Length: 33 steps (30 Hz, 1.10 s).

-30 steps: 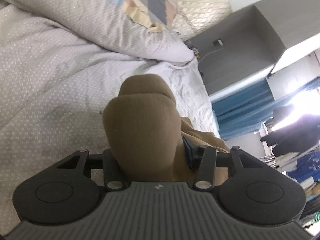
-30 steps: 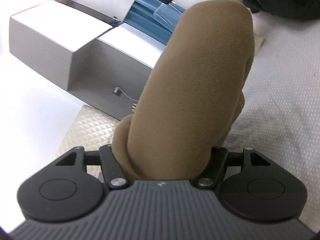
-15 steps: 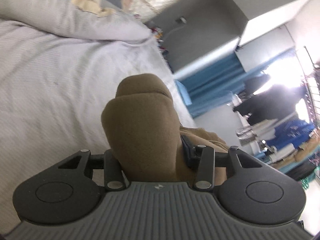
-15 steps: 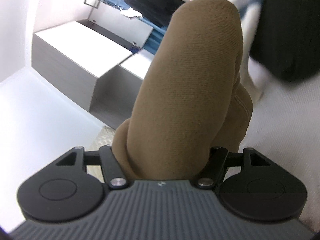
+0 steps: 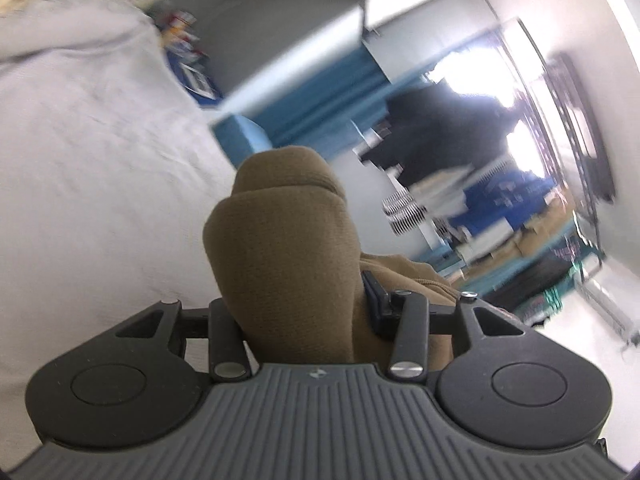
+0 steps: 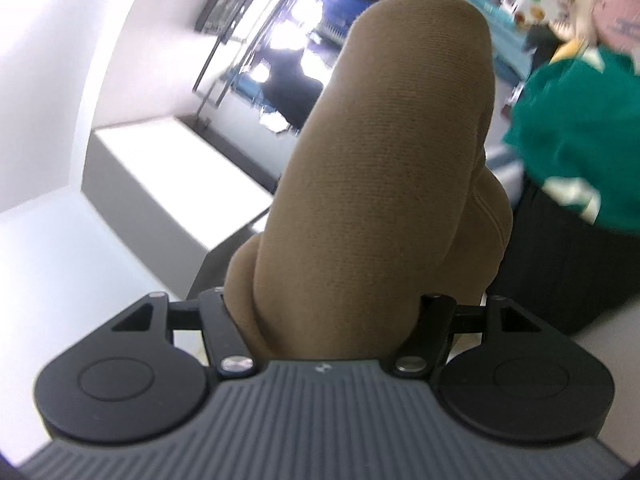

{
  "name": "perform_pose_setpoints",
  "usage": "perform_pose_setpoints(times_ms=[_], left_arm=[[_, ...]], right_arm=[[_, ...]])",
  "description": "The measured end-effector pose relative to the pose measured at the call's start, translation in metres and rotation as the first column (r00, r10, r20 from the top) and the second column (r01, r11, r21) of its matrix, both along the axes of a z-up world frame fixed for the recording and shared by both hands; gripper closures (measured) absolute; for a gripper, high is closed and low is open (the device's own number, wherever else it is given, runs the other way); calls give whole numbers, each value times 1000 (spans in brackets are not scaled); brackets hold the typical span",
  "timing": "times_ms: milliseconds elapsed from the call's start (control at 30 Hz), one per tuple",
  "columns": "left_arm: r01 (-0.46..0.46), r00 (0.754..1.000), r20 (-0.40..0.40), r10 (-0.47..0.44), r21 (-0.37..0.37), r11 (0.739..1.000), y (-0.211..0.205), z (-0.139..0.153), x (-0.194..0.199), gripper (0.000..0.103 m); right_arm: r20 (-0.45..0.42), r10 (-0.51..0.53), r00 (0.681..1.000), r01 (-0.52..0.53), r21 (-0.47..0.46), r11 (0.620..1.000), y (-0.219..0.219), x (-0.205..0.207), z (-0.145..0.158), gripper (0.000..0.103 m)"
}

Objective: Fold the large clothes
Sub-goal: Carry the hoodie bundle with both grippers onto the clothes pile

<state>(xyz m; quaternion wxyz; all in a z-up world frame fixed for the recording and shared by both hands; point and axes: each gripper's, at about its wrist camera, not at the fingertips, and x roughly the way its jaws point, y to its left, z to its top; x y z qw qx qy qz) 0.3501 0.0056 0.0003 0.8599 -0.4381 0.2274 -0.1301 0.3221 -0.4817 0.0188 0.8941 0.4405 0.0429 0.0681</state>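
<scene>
Tan knit fabric fills the middle of both wrist views: we have a thick bunch of the brown garment pinched in the jaws of the left gripper, and another thick roll of it pinched in the jaws of the right gripper. In both cases the jaws stand partly apart only because the cloth between them is bulky; the pads press on it from either side.

Compared with a second ago, we have lifted both ends clear of the bed. Then the left view looked down on the pale dotted bedspread and a pillow; now the bedspread has slid off to the left edge of the frame, blurred, and the room beyond takes over, with blue curtains and a dark coat hanging by a bright window. The right view has swung the same way, off the bedspread and onto a green garment lying on something black. We judge the garment is being raised and carried, probably to shake it out or spread it before any fold is made, so the folding proper is not yet under way.

No brand, label or writing is legible; a small emblem on each gripper body is too small to read.
</scene>
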Motion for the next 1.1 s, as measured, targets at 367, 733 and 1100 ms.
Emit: perform_pose_setpoints(times_ms=[367, 733, 1100], left_arm=[[248, 968, -49, -245, 76, 966, -164, -45, 111, 54], [339, 940, -16, -339, 102, 935, -171, -136, 125, 54], [390, 920, -83, -384, 80, 917, -130, -221, 103, 53]], right_arm=[[-57, -212, 976, 215, 43, 976, -97, -50, -75, 36], [-68, -209, 975, 216, 107, 971, -99, -92, -176, 36], [-202, -189, 961, 220, 141, 965, -78, -138, -248, 36]])
